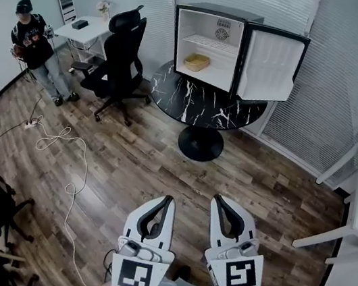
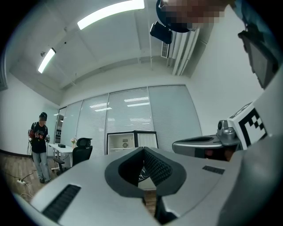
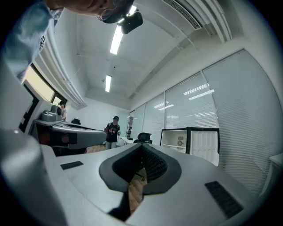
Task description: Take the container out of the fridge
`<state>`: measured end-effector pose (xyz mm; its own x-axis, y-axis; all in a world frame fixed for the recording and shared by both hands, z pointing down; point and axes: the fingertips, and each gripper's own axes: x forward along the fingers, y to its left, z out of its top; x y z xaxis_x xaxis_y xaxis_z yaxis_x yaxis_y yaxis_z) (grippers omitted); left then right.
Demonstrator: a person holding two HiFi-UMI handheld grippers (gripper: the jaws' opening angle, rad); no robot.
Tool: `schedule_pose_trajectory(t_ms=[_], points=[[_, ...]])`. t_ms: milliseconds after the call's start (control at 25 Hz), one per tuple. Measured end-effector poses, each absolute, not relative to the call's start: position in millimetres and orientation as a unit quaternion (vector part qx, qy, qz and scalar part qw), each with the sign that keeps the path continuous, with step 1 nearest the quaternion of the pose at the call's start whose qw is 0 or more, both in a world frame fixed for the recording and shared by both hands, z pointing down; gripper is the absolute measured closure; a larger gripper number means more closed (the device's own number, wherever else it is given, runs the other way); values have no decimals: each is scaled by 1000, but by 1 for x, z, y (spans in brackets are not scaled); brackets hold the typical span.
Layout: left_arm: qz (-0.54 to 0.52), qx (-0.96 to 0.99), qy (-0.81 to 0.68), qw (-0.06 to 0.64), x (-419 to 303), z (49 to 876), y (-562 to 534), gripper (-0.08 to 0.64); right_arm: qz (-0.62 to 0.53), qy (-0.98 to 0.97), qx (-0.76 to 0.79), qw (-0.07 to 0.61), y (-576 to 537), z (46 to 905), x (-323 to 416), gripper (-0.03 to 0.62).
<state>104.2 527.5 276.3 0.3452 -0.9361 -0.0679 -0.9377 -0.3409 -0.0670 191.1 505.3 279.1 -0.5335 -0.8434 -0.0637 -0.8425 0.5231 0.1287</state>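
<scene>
1. My left gripper (image 1: 168,201) and right gripper (image 1: 218,199) have their fingers squeezed together, holding nothing.
2. The yellow container (image 1: 197,62) sits inside the open fridge (image 1: 218,17) on the round table (image 1: 199,105), far away.
3. I should walk close, open 1 gripper wide, and reach in straight.
4. Watch the fridge door (image 1: 269,66), black chair (image 1: 121,53) and floor cable (image 1: 71,154).

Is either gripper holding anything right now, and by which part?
Nothing is held. The left gripper and right gripper are both shut and empty; the yellow container sits inside the open fridge, far from both.
</scene>
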Motion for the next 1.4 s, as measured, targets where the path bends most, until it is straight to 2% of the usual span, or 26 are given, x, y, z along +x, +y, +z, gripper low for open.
schedule_pose_trajectory(t_ms=[480, 920, 1400], points=[[-9, -819, 573, 25, 40, 298, 385, 546, -28, -876, 479, 38, 365, 315, 133, 578], [25, -816, 576, 47, -33, 270, 258, 546, -54, -862, 503, 26, 245, 291, 81, 578], [5, -825, 564, 18, -33, 298, 181, 546, -38, -854, 518, 38, 170, 308, 81, 578]])
